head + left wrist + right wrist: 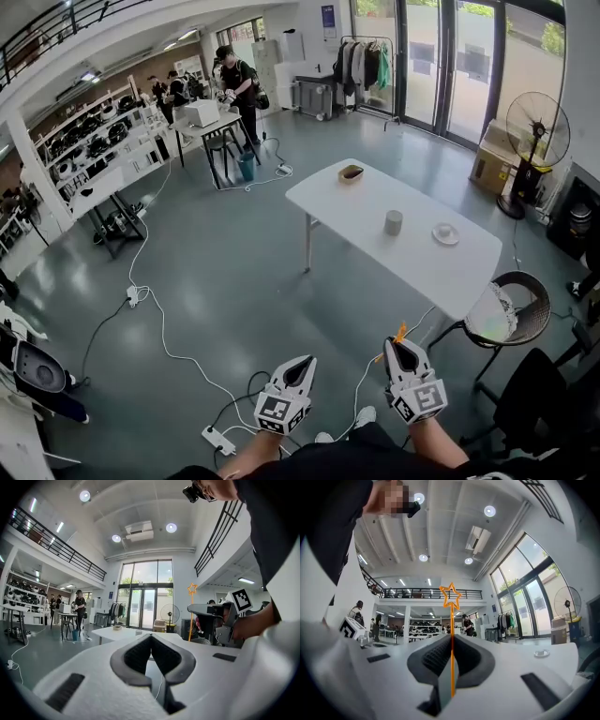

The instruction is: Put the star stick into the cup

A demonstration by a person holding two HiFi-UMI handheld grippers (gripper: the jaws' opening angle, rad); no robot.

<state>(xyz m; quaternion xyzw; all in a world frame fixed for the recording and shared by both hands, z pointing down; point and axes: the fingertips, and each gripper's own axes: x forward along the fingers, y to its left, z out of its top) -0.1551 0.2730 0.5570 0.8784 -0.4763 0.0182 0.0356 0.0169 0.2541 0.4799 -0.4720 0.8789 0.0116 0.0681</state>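
Orange star stick (451, 620) clamped by right hand-held gripper (402, 345); left hand-held gripper (303, 364) closed; cup (394, 222) on table (375, 192).

No word, number or brand can be read anywhere. The left gripper (300, 367) and the right gripper (401, 345) each carry a white cube, the left cube (278, 410) and the right cube (422, 399), and these show only black-and-white square marker patterns without letters. A small blue rectangular sign (327, 19) hangs on the white wall (309, 42) beside the tall glass doors (441, 66), but its print is too small to make out.
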